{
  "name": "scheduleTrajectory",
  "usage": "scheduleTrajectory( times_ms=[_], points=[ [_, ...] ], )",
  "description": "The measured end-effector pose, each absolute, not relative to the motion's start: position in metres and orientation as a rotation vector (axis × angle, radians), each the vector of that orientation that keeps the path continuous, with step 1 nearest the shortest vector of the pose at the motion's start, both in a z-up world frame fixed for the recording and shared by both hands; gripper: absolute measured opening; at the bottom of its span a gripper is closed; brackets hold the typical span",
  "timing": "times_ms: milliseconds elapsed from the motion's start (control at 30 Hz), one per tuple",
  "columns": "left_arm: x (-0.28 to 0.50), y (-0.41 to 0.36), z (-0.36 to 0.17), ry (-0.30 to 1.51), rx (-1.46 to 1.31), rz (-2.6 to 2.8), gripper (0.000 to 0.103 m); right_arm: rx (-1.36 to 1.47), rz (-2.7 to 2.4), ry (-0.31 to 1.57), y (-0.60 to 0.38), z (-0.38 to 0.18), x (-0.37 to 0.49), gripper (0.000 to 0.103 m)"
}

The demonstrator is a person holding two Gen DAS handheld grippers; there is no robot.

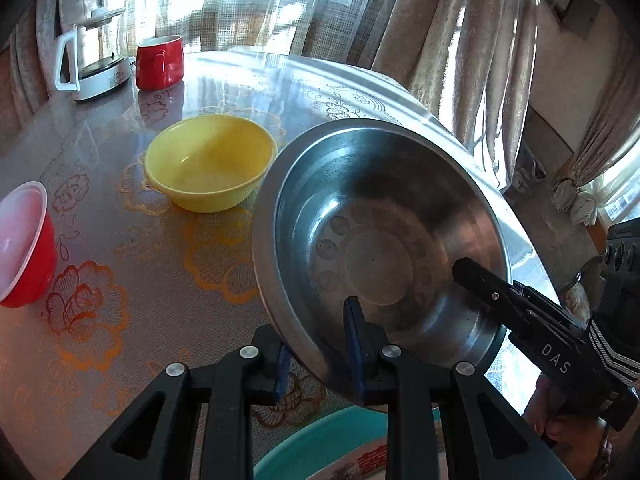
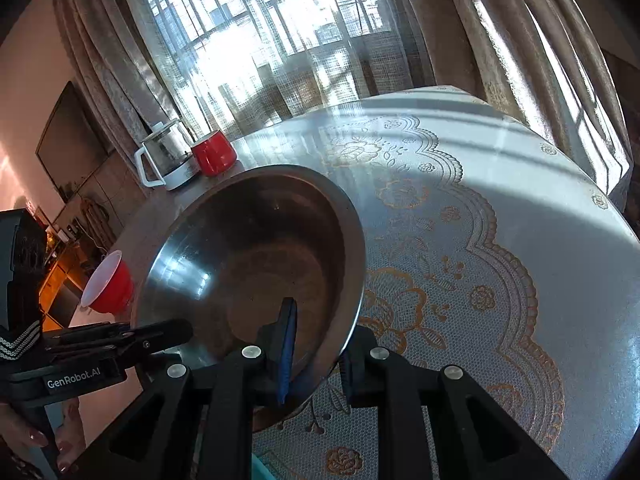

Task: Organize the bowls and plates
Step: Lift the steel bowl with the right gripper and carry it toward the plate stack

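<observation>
Grip first: left gripper (image 1: 318, 356) clamped on the near rim of the steel bowl (image 1: 380, 240), one blue pad inside the wall and the other outside. Same on the opposite side, with the right gripper (image 2: 318, 356) closed over the rim, one pad inside and one out, though the outer pad's contact is hard to confirm from its own camera. Held clear of the table (image 1: 120, 300) and tilted, with the opening turned toward the left camera and no visible support besides the two pinches. Main hazard, as a judgement: smooth, thin metal under narrow pads, so likely to pivot or slip if either hand turns, squeezes unevenly or lets go before the other. Also a risk of twisting out of both grips if the hands drift apart or move at different speeds. Directly below, at the near edge, a teal plate (image 1: 320, 448); a dropped bowl would probably strike it or skid off the near edge. Further out, toward the middle of the table, a yellow bowl (image 1: 208, 164) just beside the steel rim on the left, close enough to be clipped by a careless swing or a low set-down. By the left edge, a red bowl (image 1: 24, 248) leaning on its side and liable to roll if knocked. At the far left corner, a red mug (image 1: 160, 62) and a glass kettle (image 1: 96, 56), well apart from the action and at little risk. Glossy tablecloth, so some sliding likely on landing.
</observation>
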State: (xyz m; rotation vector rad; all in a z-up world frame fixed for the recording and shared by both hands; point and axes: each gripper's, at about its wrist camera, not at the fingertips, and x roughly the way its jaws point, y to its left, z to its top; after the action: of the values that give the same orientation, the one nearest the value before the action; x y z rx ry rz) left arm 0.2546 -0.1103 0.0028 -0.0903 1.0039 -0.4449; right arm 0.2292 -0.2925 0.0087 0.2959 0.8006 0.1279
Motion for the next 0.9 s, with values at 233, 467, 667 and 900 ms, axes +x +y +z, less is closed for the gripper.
scheduleTrajectory(
  times_ms=[233,467,667,900],
  points=[
    [0.229,-0.084,0.021,0.941,-0.132,-0.439,0.025,0.262,0.170,0.778,-0.270,0.029,0.212,0.019],
    [0.204,-0.067,0.032,0.899,-0.163,-0.440,0.025,0.232,0.181,0.759,-0.251,0.046,0.192,0.019],
    [0.178,-0.046,0.037,0.865,-0.198,-0.437,0.025,0.245,0.197,0.767,-0.237,0.054,0.174,0.019],
    [0.147,-0.017,0.039,0.831,-0.224,-0.393,0.025,0.227,0.240,0.766,-0.209,0.058,0.156,0.019]
  ],
)
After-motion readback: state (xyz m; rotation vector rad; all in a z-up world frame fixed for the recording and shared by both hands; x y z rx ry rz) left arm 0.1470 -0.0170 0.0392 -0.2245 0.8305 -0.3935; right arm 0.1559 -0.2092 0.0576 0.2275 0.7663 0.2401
